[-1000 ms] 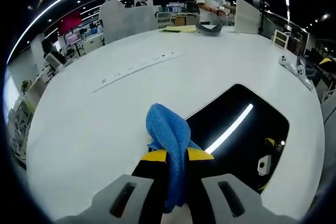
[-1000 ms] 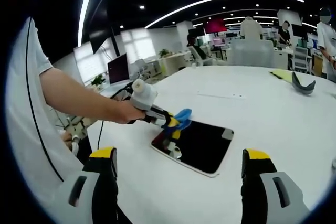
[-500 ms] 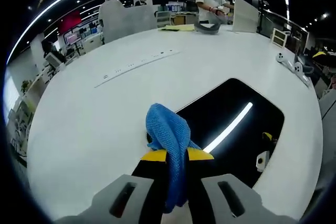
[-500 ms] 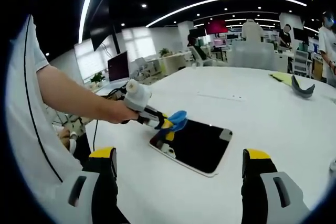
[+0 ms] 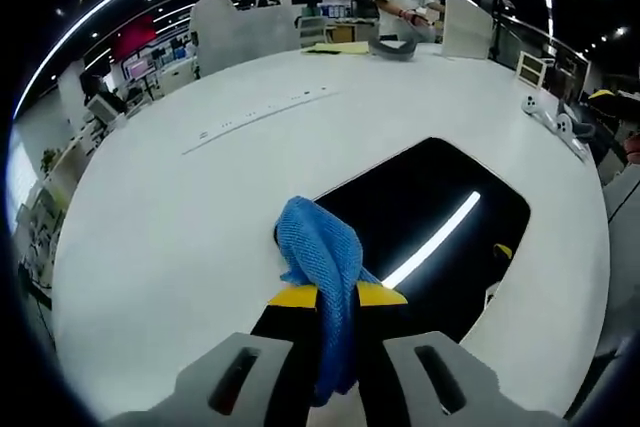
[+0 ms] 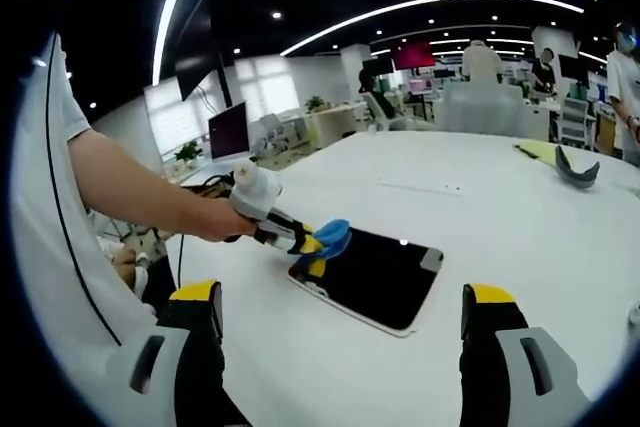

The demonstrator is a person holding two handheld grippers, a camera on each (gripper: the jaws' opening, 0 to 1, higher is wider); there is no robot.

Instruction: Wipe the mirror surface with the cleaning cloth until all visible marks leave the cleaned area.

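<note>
left gripper (image 5: 338,297) clamped on the blue cleaning cloth (image 5: 322,252), yellow-tipped jaws pinched tight around its bunched folds; cloth's free end pressed down at the near-left edge of the mirror (image 5: 440,217), overlapping that edge and the white table (image 5: 180,237) beside it; mirror lying flat on the table, dark, rounded at the corners, reflecting a bright ceiling strip light as a slanted white line; seen too from the right gripper view, where a bare arm (image 6: 140,197) reaches in from the left, holding the left gripper (image 6: 305,243) with the cloth (image 6: 330,237) touching the mirror's (image 6: 375,277) left corner; right gripper (image 6: 340,322) spread wide, holding nothing, its two yellow-tipped jaws far apart at the bottom of its own view, above the table (image 6: 480,217) short of the mirror; farther off on the table, a long ruler-like strip (image 5: 265,112), a dark curved object (image 6: 578,165) and a yellow sheet (image 6: 537,144); people standing beyond the far edge.
</note>
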